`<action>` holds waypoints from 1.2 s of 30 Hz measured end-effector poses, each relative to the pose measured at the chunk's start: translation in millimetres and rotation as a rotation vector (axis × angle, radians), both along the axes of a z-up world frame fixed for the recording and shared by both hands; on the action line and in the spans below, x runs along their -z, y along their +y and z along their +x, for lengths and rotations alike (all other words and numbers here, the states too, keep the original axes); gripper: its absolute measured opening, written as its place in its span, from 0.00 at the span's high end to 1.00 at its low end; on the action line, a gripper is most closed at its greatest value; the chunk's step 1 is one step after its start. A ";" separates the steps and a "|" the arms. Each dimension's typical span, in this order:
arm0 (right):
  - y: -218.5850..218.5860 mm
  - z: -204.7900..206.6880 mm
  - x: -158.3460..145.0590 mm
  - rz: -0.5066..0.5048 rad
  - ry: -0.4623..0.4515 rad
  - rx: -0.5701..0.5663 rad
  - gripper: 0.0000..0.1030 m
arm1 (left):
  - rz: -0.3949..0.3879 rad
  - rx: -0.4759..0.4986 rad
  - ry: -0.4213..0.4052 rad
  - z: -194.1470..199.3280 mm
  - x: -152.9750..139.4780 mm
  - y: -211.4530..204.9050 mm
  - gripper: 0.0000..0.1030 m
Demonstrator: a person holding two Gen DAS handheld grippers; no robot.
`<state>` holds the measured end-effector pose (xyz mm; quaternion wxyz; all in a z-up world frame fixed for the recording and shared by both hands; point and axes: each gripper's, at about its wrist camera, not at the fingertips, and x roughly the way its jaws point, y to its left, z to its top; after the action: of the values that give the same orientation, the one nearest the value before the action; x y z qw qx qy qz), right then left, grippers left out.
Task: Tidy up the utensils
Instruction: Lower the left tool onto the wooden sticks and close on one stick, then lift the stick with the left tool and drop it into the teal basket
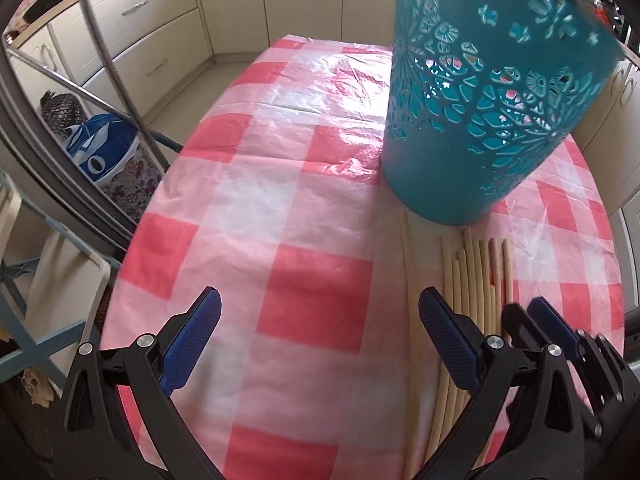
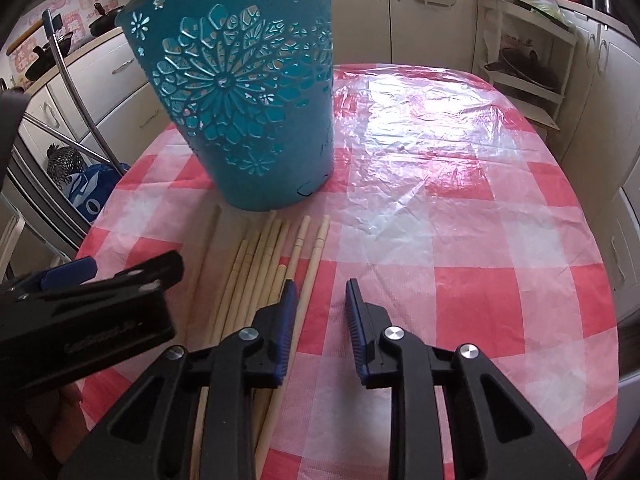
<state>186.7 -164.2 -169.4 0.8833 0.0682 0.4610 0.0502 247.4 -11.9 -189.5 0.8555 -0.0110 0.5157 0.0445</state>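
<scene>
Several pale wooden chopsticks [image 2: 260, 256] lie side by side on the red-and-white checked tablecloth [image 2: 440, 200], their tips close to a tall teal cut-out holder [image 2: 248, 100] that stands upright. My right gripper [image 2: 321, 300] hovers at the right edge of the bundle with its jaws narrowly apart. The outermost chopstick runs beside its left pad and nothing is pinched. In the left wrist view the chopsticks [image 1: 476, 272] lie under the right finger of my left gripper [image 1: 320, 296], which is open wide over bare cloth. The holder [image 1: 480, 120] stands beyond them, and the right gripper [image 1: 528, 312] shows at the right.
The round table drops off at the left edge [image 1: 132, 240] and the right edge [image 2: 612, 280]. A blue bag [image 1: 100, 152] and a metal chair frame [image 1: 100, 40] stand to the left. Cream cabinets and a white shelf rack [image 2: 528, 64] line the back.
</scene>
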 end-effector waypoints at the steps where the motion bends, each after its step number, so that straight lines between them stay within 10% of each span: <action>1: 3.2 1.1 0.1 -0.013 0.003 -0.006 0.79 | 0.004 0.004 -0.002 2.9 1.8 -2.1 0.08; 11: -7.8 0.3 2.3 -0.036 0.024 -0.055 0.91 | 0.084 0.057 -0.043 16.3 10.9 -26.4 0.22; 19: -13.9 2.1 2.5 0.002 0.036 -0.056 0.91 | -0.007 0.220 -0.021 15.4 4.6 -47.1 0.95; 26: -22.4 2.0 2.5 0.073 0.052 -0.037 0.91 | -0.234 0.236 -0.028 -0.9 -24.4 -8.7 0.96; 36: -22.3 0.7 2.6 0.072 0.043 -0.025 0.91 | -0.503 0.268 -0.422 -19.3 -165.2 23.4 0.96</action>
<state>187.4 -186.4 -172.0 0.8695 0.0954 0.4785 0.0766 228.1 11.5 -24.3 0.9119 -0.1627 0.3194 -0.1997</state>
